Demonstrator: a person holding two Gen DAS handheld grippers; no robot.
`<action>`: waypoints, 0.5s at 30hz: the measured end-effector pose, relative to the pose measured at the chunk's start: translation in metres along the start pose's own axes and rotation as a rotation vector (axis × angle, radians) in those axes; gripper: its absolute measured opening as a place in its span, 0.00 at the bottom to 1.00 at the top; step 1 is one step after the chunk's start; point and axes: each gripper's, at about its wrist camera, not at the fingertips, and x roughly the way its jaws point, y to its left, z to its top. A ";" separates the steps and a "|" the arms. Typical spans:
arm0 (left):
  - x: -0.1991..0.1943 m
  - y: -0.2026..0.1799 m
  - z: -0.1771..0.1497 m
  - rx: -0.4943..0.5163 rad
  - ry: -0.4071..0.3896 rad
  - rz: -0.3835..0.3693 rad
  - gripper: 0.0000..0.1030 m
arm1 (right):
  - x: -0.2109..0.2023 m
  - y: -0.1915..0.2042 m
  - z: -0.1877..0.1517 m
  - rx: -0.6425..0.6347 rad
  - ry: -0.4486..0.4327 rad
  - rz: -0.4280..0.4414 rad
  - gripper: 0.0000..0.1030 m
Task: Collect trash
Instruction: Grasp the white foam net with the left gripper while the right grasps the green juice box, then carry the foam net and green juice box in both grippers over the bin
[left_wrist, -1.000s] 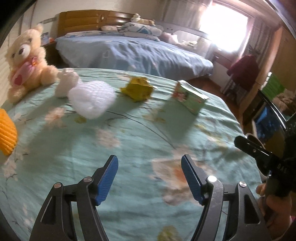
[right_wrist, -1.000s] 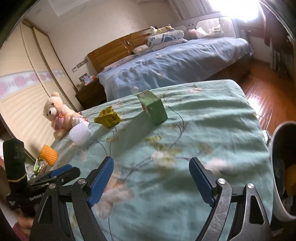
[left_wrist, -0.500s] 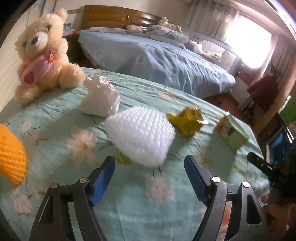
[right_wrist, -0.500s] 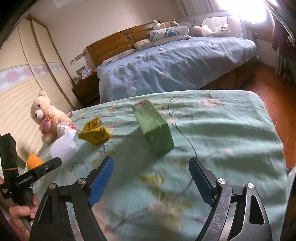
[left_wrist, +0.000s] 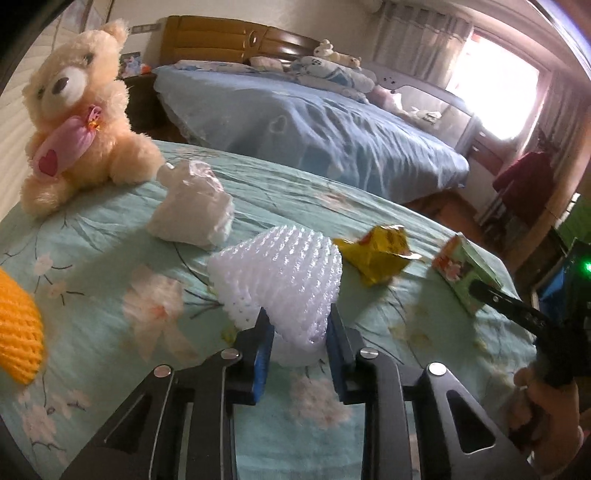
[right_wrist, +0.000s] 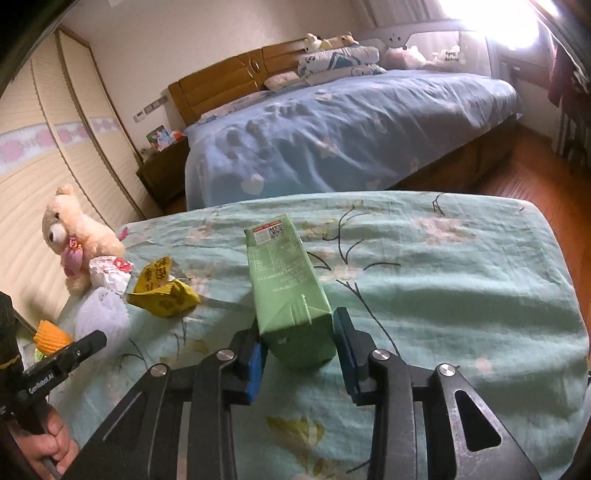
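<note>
My left gripper (left_wrist: 298, 347) is shut on the white foam fruit net (left_wrist: 280, 280), which lies on the green floral bedspread (left_wrist: 110, 369). My right gripper (right_wrist: 300, 354) is shut on the near end of the green drink carton (right_wrist: 286, 291), which lies on the bedspread (right_wrist: 461, 295). A yellow crumpled wrapper (left_wrist: 376, 254) lies between net and carton; it also shows in the right wrist view (right_wrist: 162, 291). A crumpled white wrapper (left_wrist: 192, 210) lies behind the net. An orange foam net (left_wrist: 16, 328) is at the left edge.
A teddy bear (left_wrist: 74, 118) sits at the bed's back left corner. A second bed with blue cover (right_wrist: 332, 122) stands beyond a narrow gap. A nightstand (right_wrist: 162, 173) and wardrobe doors (right_wrist: 55, 155) are at left. Wooden floor (right_wrist: 535, 173) lies to the right.
Both grippers moved forward and closed. The left one shut on the white foam net, the right one shut on the green carton.
</note>
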 end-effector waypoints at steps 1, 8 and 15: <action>-0.002 -0.002 -0.002 0.002 0.000 -0.012 0.23 | -0.003 0.001 -0.001 -0.003 -0.007 0.002 0.33; -0.020 -0.024 -0.017 0.038 0.011 -0.097 0.23 | -0.038 -0.006 -0.026 0.042 -0.033 0.032 0.33; -0.029 -0.055 -0.034 0.101 0.046 -0.181 0.23 | -0.083 -0.018 -0.054 0.087 -0.070 0.026 0.32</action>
